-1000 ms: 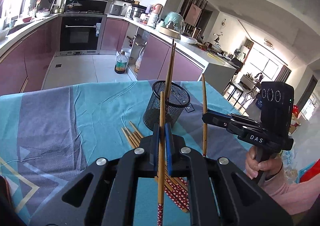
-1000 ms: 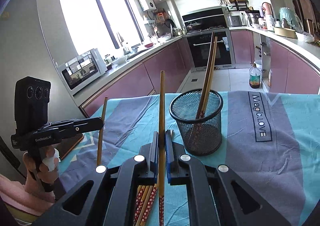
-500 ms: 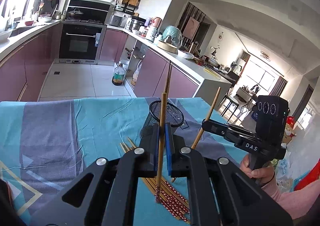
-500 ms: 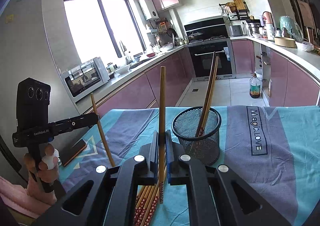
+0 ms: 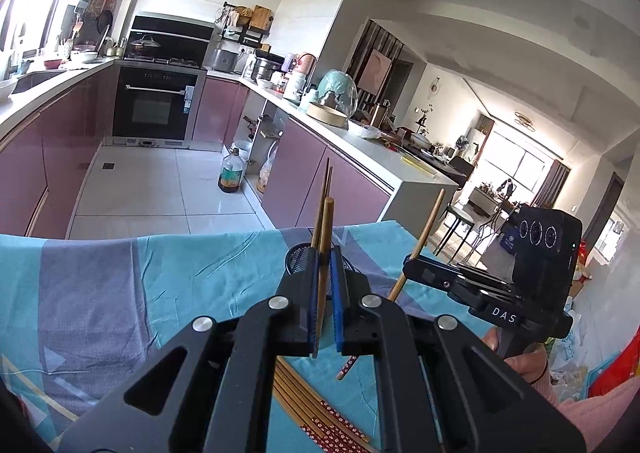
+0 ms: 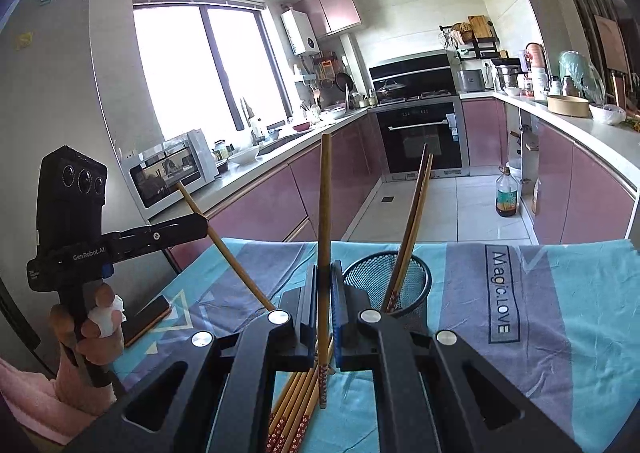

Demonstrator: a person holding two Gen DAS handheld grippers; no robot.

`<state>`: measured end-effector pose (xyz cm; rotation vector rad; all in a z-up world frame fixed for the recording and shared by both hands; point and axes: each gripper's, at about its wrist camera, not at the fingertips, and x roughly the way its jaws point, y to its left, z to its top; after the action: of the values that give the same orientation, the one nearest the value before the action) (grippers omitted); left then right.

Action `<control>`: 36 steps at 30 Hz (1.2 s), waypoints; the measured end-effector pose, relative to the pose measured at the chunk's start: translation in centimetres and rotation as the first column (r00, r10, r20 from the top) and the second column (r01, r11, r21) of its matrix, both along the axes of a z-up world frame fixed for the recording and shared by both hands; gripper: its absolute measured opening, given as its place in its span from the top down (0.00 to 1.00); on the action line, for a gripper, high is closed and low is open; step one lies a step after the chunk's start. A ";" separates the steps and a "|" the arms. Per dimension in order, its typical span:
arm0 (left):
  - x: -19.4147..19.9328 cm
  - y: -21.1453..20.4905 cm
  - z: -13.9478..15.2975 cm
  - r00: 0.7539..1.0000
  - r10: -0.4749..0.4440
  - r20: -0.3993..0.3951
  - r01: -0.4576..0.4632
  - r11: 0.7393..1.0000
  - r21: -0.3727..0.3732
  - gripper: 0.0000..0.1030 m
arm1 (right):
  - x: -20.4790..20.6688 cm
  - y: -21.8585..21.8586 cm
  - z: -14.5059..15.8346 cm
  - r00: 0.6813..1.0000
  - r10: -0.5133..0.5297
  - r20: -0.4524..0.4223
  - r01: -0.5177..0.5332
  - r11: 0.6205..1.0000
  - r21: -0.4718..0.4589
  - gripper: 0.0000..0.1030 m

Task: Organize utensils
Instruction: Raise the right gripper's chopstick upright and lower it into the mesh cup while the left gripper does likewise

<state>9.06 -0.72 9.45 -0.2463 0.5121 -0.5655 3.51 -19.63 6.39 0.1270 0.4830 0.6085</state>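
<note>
On the teal-and-grey tablecloth (image 6: 560,293) of this kitchen table, we are lifting two chopsticks clear of the loose chopstick pile (image 6: 296,405): a second ago both patterned ends sat lower, over the pile. The left gripper (image 5: 325,285) is clamping one chopstick (image 5: 327,229) and the right gripper (image 6: 325,293) another chopstick (image 6: 325,193) (both jaws pinched tight), so we are judging the next move to be dropping them into the mesh holder (image 6: 416,273), where two are already leaning.
</note>
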 end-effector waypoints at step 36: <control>3.2 -3.4 7.8 0.987 -0.020 0.161 0.011 0.998 0.055 0.94 | 4.1 -1.5 4.9 0.991 -0.064 0.114 0.060 0.998 0.034 0.95</control>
<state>12.25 -4.14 17.23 -0.1443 0.3719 -0.5808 7.66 -21.17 11.32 0.1350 0.3566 0.5589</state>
